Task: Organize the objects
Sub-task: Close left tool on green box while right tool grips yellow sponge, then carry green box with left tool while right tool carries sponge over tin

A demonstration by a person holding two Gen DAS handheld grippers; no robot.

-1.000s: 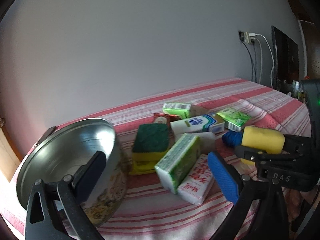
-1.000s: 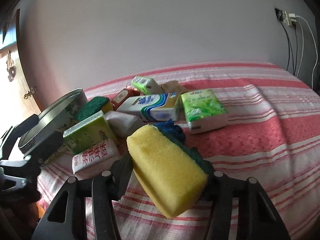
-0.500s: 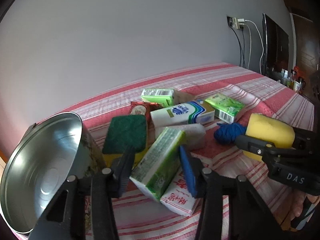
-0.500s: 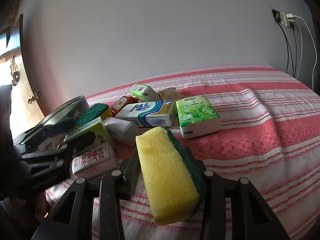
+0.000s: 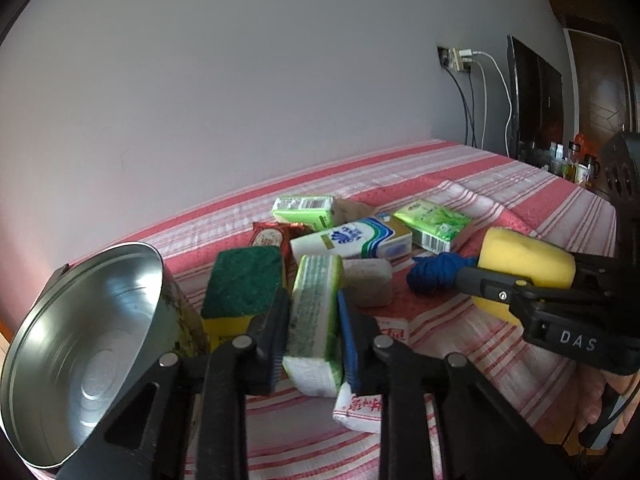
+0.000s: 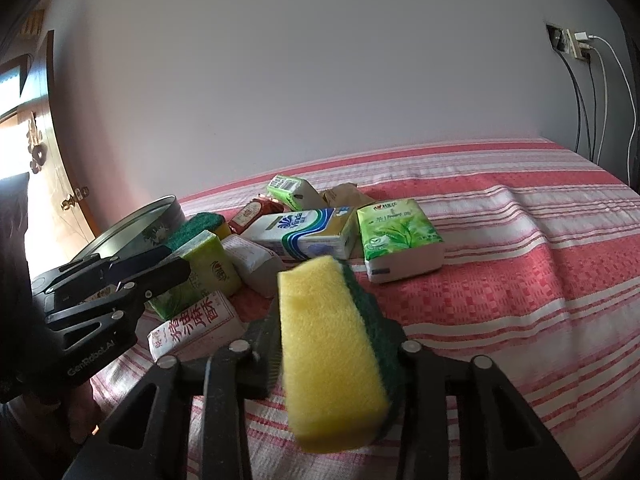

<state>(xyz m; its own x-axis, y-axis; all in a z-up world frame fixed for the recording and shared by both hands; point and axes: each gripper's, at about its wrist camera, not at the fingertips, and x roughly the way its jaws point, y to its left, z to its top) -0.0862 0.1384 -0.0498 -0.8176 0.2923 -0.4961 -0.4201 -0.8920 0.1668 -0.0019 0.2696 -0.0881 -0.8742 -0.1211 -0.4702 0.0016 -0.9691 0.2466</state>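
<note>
My left gripper (image 5: 314, 340) is shut on a green-and-white tissue pack (image 5: 316, 312), which rests on a red-lettered white pack (image 5: 372, 404). The same green pack (image 6: 204, 276) and left gripper (image 6: 160, 272) show in the right wrist view. My right gripper (image 6: 334, 344) is shut on a yellow sponge with a green scouring side (image 6: 330, 352), held above the striped cloth; it also shows in the left wrist view (image 5: 524, 260). A metal tin (image 5: 80, 344) lies tilted at the left. A second green-topped sponge (image 5: 244, 284) lies beside the tin.
Further packs lie in a pile: a blue-white Vinda pack (image 5: 352, 240), a green tea pack (image 6: 396, 236), a small green pack (image 5: 304, 208), a red sachet (image 5: 268, 236), a blue yarn ball (image 5: 436, 272). A wall socket with cables (image 5: 460, 60) is at the right. Striped cloth (image 6: 520, 280) extends right.
My left gripper moved from the tin to the green tissue pack and closed on it. My right gripper lifted and tilted the yellow sponge more upright.
</note>
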